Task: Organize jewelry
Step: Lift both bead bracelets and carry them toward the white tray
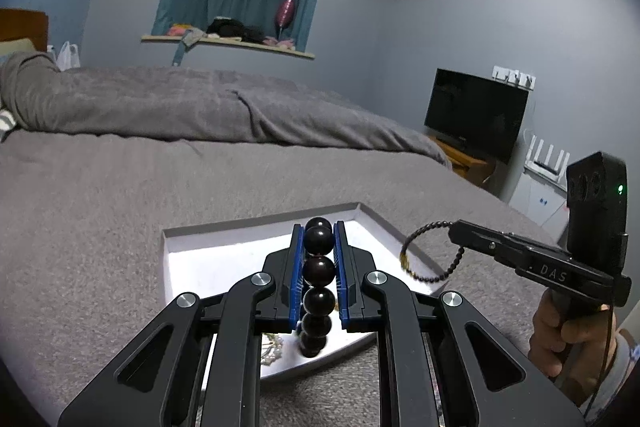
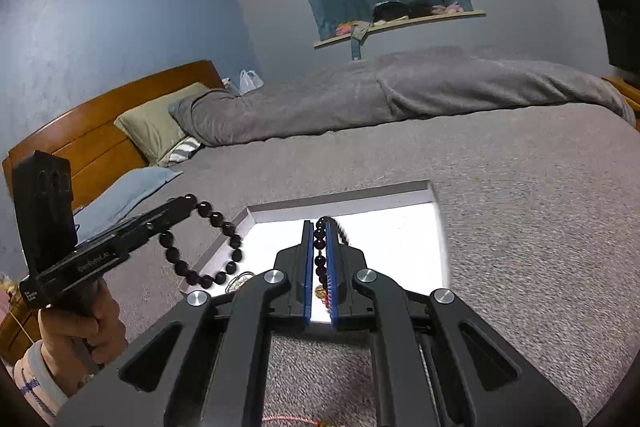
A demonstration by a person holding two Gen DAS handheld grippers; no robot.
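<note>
Beads fill the left gripper: its blue-padded jaws are clamped on a chunky bracelet of large dark round beads, held above the shallow white cardboard tray lying on the grey bed cover. Further right, the right gripper is pinched tight on a thin bracelet of small dark beads with a gold charm, hanging over the tray's right edge.

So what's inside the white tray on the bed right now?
In the white tray, a pale beaded piece and a metallic chain lie near its front edge. The left gripper and right gripper cover the middle.
</note>
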